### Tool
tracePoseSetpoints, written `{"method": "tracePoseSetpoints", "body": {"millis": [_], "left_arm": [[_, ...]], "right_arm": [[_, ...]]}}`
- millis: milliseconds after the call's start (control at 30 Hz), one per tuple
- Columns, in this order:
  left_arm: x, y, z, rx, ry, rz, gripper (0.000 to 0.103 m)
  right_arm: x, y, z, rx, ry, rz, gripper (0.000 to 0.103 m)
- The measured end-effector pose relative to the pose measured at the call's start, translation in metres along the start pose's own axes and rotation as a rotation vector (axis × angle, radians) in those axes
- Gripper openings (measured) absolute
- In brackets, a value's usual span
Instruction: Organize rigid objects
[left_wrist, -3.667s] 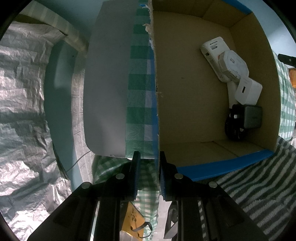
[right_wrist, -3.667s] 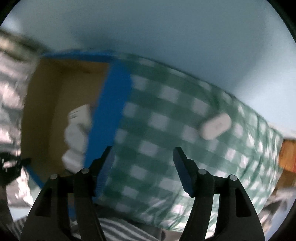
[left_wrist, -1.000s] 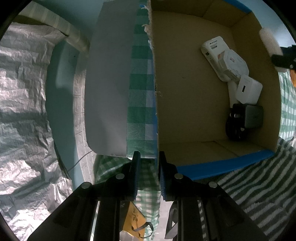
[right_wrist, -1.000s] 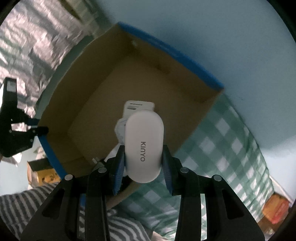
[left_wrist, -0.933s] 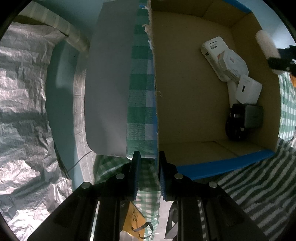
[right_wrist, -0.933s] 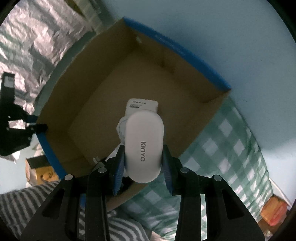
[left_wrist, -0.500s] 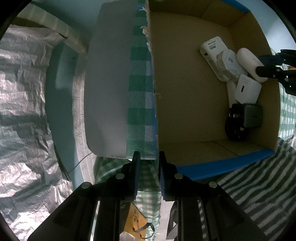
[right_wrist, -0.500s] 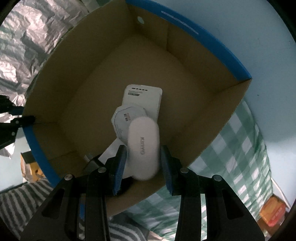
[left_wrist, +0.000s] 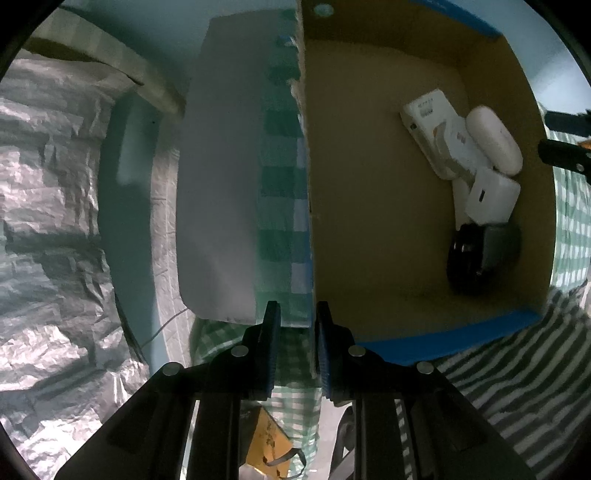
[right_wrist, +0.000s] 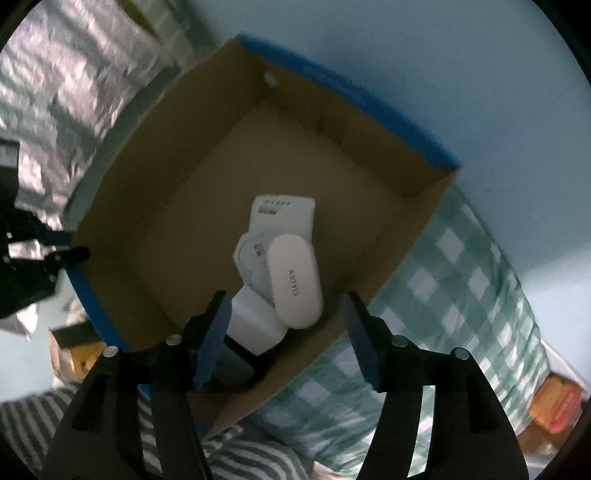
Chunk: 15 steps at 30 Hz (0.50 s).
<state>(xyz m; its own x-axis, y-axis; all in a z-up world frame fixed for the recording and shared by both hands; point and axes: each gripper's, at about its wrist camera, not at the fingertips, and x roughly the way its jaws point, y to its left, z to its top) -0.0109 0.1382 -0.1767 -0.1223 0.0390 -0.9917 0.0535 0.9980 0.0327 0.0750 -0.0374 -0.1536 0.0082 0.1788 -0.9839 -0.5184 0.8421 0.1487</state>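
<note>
A cardboard box with blue edges (right_wrist: 207, 192) holds several rigid objects. The white oval KINYO case (right_wrist: 293, 280) lies in it on a white round device (right_wrist: 251, 258) and a flat white device (right_wrist: 282, 214); it also shows in the left wrist view (left_wrist: 493, 138). A white cube charger (left_wrist: 493, 195) and dark items (left_wrist: 480, 254) lie beside them. My right gripper (right_wrist: 284, 332) is open and empty above the box's near side. My left gripper (left_wrist: 297, 347) is shut on the box's left wall (left_wrist: 308, 206).
The box stands on a green checked cloth (right_wrist: 461, 295). Crinkled silver foil (left_wrist: 48, 221) covers the left. A striped cloth (left_wrist: 517, 387) lies at the near side. A pale flap (left_wrist: 218, 184) hangs beside the box. An orange package (right_wrist: 557, 406) sits far right.
My right gripper opened and let the KINYO case go; the case now lies in the box on the white devices. The right gripper has drawn back. The left gripper keeps its hold.
</note>
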Motion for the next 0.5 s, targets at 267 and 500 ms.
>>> {"method": "tracePoseSetpoints", "body": {"millis": [267,500], "left_arm": [[-0.042,-0.006,0.016,-0.045,-0.1,0.027,0.024],[-0.096,-0.031,0.025,-0.022,-0.231,0.038,0.05]], "right_arm": [[-0.051,-0.024,-0.009,0.128,-0.115,-0.004,0.072],[-0.1,-0.045,-0.022,0.232,-0.225,-0.016,0.074]]}}
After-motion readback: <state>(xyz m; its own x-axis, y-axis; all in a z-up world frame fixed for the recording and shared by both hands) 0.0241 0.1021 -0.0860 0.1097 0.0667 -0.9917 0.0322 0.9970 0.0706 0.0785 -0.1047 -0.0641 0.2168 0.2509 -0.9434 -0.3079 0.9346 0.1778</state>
